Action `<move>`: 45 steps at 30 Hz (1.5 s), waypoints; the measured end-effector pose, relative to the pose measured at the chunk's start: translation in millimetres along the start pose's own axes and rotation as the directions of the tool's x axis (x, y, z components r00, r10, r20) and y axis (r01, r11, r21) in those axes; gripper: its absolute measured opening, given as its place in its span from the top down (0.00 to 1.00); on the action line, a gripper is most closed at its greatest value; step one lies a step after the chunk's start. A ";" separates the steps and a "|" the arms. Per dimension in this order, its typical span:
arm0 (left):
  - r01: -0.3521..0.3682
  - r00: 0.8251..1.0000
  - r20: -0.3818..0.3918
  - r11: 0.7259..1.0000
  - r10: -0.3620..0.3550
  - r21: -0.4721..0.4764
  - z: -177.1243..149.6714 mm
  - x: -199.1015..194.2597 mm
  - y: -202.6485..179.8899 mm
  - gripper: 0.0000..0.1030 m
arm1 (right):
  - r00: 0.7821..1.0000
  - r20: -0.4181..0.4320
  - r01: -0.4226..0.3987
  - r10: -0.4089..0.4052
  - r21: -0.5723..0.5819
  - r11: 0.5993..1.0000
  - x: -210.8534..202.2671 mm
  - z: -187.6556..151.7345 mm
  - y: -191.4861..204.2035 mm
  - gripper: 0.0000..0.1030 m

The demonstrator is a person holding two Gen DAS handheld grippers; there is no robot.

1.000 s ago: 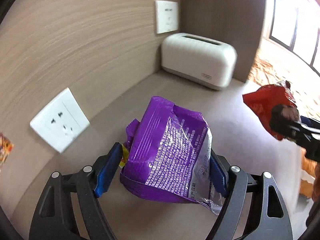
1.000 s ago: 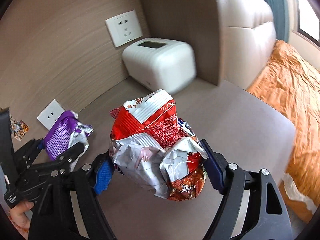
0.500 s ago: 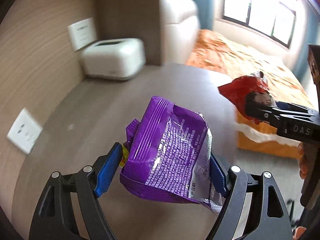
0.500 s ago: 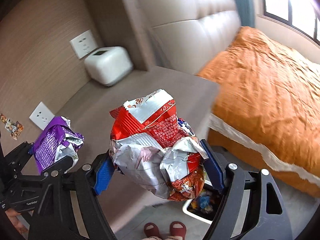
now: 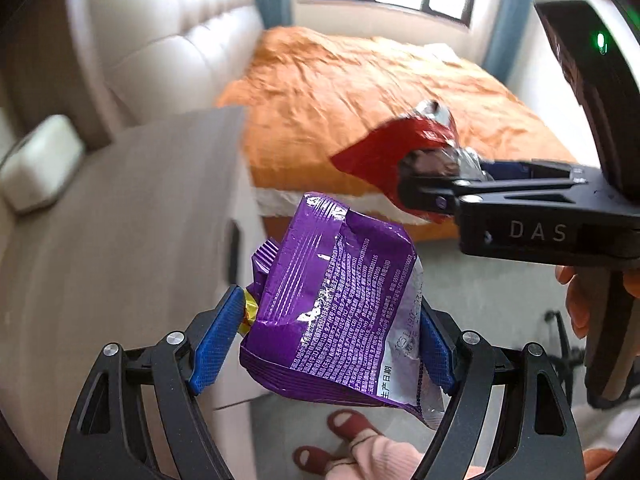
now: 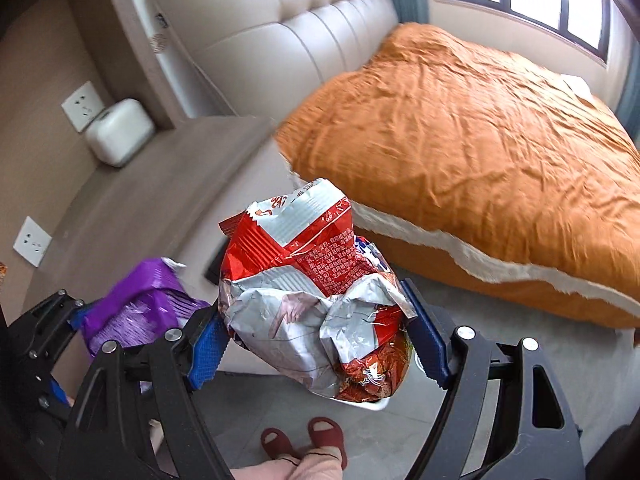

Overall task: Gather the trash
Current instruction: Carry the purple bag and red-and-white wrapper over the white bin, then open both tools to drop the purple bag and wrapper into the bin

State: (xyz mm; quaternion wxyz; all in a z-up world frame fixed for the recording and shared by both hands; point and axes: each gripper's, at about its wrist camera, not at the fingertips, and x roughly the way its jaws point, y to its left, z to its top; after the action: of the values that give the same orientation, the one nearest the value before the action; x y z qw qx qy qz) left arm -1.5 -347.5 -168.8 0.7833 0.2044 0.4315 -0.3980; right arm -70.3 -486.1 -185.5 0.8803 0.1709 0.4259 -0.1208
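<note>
My left gripper [image 5: 328,340] is shut on a purple snack bag [image 5: 340,312], its blue pads pressing both sides. The same purple bag [image 6: 136,308] shows at lower left in the right wrist view. My right gripper [image 6: 316,340] is shut on a crumpled red and silver snack bag [image 6: 312,300]. That red bag [image 5: 396,156] also appears at the right of the left wrist view, held in the right gripper's black fingers. Below the red bag, only the rim of a white bin [image 6: 368,404] peeks out; its inside is hidden.
A grey bedside table [image 5: 132,240] with a white box [image 5: 38,164] stands at left. A bed with an orange cover [image 6: 480,160] and a padded headboard [image 6: 272,40] fills the right. The person's feet in red slippers [image 6: 304,440] stand on the grey floor.
Both grippers have swung away from the wall and table top, out past the table's edge over the floor beside the bed, each keeping its bag. The white bin has come into view.
</note>
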 end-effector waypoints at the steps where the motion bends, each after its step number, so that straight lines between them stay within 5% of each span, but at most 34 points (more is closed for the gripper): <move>1: 0.010 1.000 -0.009 1.000 -0.010 0.007 -1.5 6.8 -6.9 0.24 | 1.000 -0.012 0.009 -0.009 0.009 1.000 4.4 -4.4 -5.6 0.24; 11: 0.070 0.974 -0.217 0.997 -0.066 0.010 -42.1 117.9 -31.6 0.24 | 0.987 -0.153 0.062 -0.052 0.063 0.996 87.0 -57.5 -51.1 0.24; 16: 0.093 0.937 -0.336 0.995 -0.096 -0.026 -78.7 196.2 -30.9 0.24 | 0.971 -0.233 0.081 -0.050 0.125 0.989 155.6 -91.2 -74.1 0.24; 27: 0.066 0.884 -0.451 0.988 -0.122 -0.139 -146.8 344.4 -13.8 0.23 | 0.922 -0.383 0.111 -0.049 0.142 0.984 307.8 -160.6 -108.0 0.24; 29: 0.069 0.874 -0.465 0.984 -0.139 -0.165 -157.0 362.2 -13.2 0.14 | 0.918 -0.393 0.120 -0.059 0.132 0.984 320.5 -168.3 -111.6 0.21; 30: 0.064 0.868 -0.477 0.983 -0.139 -0.170 -162.9 371.9 -12.9 0.04 | 0.913 -0.401 0.134 -0.076 0.120 0.984 327.8 -172.9 -114.2 0.11; 34: 0.069 0.837 -0.528 0.985 -0.145 -0.160 -181.5 392.5 -18.9 0.05 | 0.893 -0.437 0.172 -0.104 0.119 0.978 345.7 -185.8 -124.0 0.04; 45: 0.045 0.840 -0.520 0.976 -0.152 -0.213 -175.7 376.8 -9.7 0.05 | 0.882 -0.463 0.175 -0.085 0.154 0.972 330.9 -183.6 -121.3 0.04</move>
State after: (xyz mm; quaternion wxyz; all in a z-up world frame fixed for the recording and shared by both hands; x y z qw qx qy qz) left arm 17.7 -405.1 -580.2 0.6269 0.2077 0.6785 -0.3216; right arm -42.6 -544.9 -577.5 0.7258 0.2490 0.6163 -0.1771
